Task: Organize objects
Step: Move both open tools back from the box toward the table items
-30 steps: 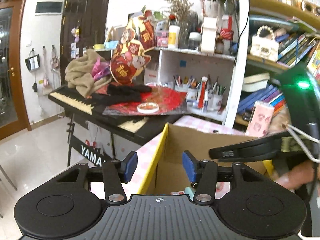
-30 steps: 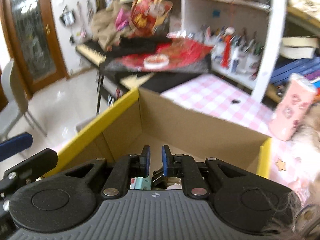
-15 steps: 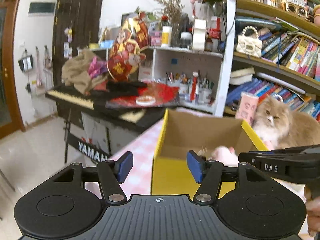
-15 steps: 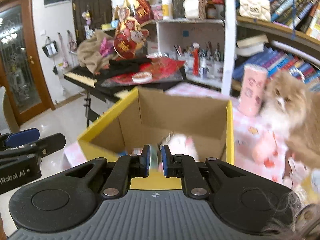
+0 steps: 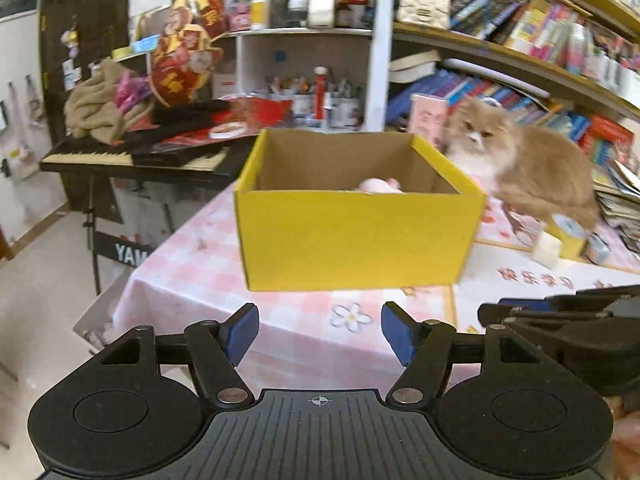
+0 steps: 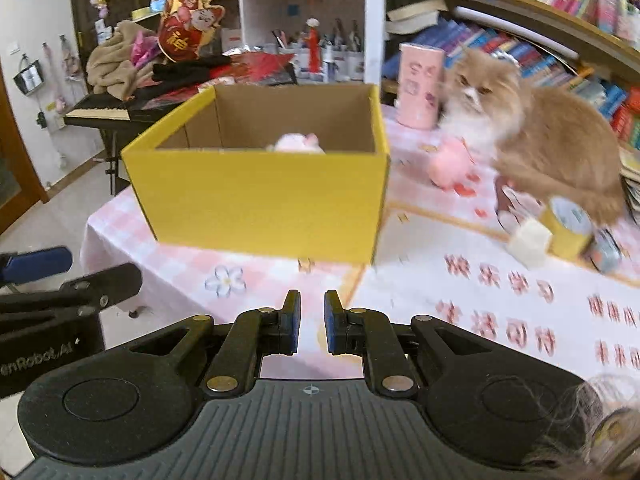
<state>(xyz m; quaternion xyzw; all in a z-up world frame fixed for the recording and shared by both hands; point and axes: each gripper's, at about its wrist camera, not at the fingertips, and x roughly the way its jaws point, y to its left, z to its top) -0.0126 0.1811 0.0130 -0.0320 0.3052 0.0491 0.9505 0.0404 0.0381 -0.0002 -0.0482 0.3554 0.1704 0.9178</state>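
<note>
Facing yellow box (image 5: 356, 236), pink plush (image 5: 380, 185) inside

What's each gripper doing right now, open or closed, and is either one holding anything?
Left gripper: open, jaws have just been opening, nothing between them.
Right gripper: shut, holding nothing.

left gripper (image 5: 316, 334) points forward and downward, its blue-padded fingers (image 5: 240, 330) spread well apart; the jaws have just been opening, with nothing between them. right gripper (image 6: 312, 326) points downward at a similar tilt, its blue-padded fingers (image 6: 294, 326) drawn close with only a narrow gap, empty. the two grippers sit side by side: each appears at the edge of the other's wrist view.
</note>
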